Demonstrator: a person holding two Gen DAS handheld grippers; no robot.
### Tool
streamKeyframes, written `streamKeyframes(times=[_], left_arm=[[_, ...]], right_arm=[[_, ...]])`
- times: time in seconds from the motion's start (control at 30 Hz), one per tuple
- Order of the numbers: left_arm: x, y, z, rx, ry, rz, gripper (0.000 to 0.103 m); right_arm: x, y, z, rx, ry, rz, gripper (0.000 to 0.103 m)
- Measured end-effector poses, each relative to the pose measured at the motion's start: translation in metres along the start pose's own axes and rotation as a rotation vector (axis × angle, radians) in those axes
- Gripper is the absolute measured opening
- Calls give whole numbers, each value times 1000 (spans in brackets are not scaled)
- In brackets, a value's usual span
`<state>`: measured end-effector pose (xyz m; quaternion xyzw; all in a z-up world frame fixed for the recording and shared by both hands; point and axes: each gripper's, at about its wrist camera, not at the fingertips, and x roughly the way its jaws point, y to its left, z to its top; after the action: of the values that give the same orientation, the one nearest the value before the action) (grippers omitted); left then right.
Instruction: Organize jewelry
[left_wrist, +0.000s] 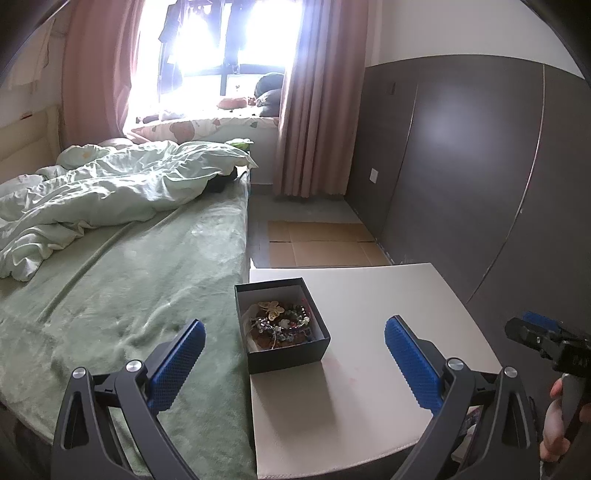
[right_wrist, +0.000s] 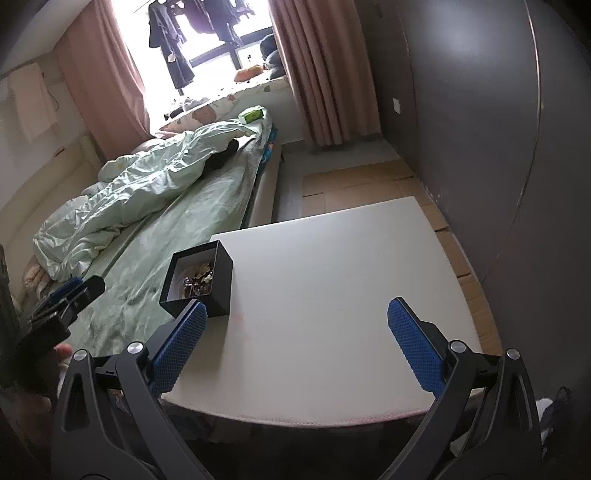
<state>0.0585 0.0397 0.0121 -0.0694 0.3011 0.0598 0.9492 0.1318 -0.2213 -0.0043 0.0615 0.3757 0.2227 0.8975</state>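
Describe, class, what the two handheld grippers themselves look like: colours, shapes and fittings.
Both the left gripper and the right gripper have black, curved, cut-out arms joined by round silver bolts. Their fingers carry blue, dimpled rectangular pads. No cables or sleeves show.

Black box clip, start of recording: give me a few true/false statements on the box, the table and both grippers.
1. The black box has its lid on. False: it is open, with jewelry showing inside.
2. The box sits on the white table near the bed. True.
3. The left gripper grips the box. False: open, short of it.
4. The right gripper is open and empty. True.
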Motion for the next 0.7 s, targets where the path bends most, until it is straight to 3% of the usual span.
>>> streamKeyframes(times=[0.7], left_arm=[[-8, -2, -1, 10, -14, -12, 95]], right_arm=[[-3, 2, -4, -10, -9, 2, 98]])
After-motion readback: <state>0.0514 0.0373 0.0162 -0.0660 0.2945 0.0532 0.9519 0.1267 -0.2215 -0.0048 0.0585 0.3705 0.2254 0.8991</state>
